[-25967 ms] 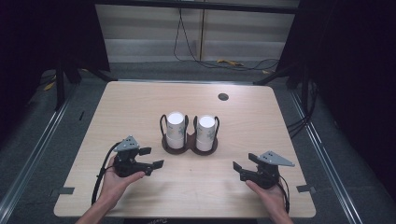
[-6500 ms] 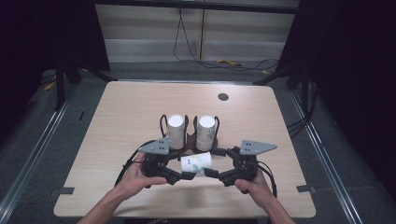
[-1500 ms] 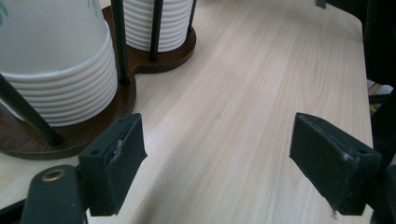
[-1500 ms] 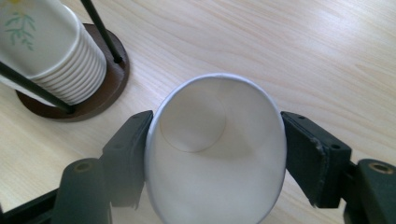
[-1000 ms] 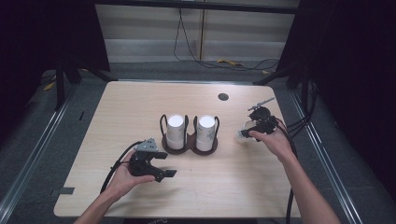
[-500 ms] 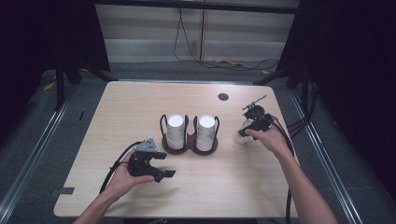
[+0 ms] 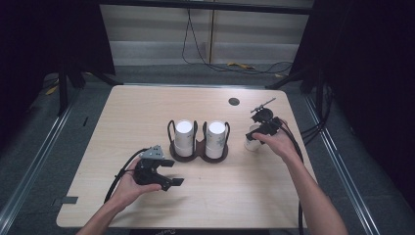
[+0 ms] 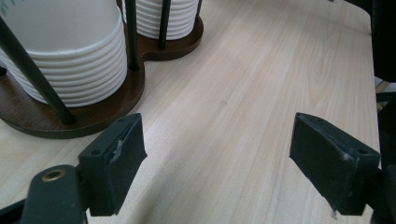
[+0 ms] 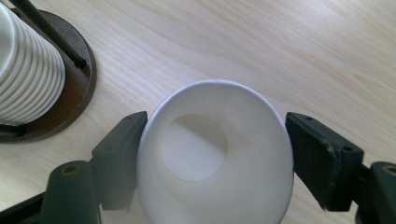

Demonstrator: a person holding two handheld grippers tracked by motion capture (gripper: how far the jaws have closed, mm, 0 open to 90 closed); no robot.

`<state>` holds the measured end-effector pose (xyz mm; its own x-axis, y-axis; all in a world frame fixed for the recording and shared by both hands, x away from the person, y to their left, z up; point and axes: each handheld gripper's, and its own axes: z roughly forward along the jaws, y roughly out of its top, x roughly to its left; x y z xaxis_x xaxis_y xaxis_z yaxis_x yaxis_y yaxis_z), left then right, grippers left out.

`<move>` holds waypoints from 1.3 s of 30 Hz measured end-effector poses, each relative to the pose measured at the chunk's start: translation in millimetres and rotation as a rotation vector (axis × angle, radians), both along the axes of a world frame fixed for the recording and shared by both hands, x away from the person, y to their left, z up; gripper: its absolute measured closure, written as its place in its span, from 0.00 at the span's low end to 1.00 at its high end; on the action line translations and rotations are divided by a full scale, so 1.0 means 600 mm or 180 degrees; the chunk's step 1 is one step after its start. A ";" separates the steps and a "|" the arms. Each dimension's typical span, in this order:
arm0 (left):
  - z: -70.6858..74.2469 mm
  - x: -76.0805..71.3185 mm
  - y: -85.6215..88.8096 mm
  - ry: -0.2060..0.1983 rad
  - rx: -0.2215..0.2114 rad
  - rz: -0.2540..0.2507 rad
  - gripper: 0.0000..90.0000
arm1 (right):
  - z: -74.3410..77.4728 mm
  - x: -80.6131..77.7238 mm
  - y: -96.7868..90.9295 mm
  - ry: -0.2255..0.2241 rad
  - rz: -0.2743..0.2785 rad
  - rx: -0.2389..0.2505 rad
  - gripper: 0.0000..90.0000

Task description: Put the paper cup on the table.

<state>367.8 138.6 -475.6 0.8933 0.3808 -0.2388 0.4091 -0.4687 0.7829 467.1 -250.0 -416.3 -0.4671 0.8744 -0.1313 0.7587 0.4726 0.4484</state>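
Your right claw (image 9: 212,158) has just been opening around the paper cup (image 9: 212,168) right of the cup holder (image 7: 197,152); lift carelessly and a jaw tips it. Left claw (image 8: 229,172) gapes empty.

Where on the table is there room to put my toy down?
The light wooden table is bare behind the dark wooden cup holder, and along the near edge between both arms. It is crowded around the holder, the single white paper cup and the left gripper.
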 end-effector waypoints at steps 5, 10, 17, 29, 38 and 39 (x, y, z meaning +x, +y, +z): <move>0.000 0.000 0.002 -0.0007 -0.0004 0.0007 0.20 | -0.004 0.003 0.005 -0.0012 -0.0015 -0.0003 0.25; 0.000 0.001 0.003 0.0003 -0.0006 0.0024 0.20 | -0.007 0.005 0.006 -0.0017 -0.0027 0.0035 0.24; -0.001 0.001 0.002 0.0007 -0.0002 0.0021 0.20 | -0.017 0.001 0.003 0.0023 -0.0094 0.0137 0.22; -0.004 0.003 0.003 0.0017 0.0002 0.0070 0.20 | -0.033 -0.021 -0.007 -0.0020 -0.0168 0.0284 0.20; -0.002 0.005 0.008 0.0008 -0.0025 0.0136 0.20 | -0.052 -0.038 -0.022 -0.0042 -0.0302 0.0438 0.20; -0.001 0.005 0.009 0.0005 -0.0029 0.0143 0.20 | -0.053 -0.041 -0.024 -0.0064 -0.0319 0.0476 0.20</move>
<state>370.5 143.8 -476.5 0.8750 0.4183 -0.2438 0.4307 -0.4426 0.7865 442.7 -264.6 -448.0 -0.3753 0.9269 -0.0047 0.7887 0.3220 0.5237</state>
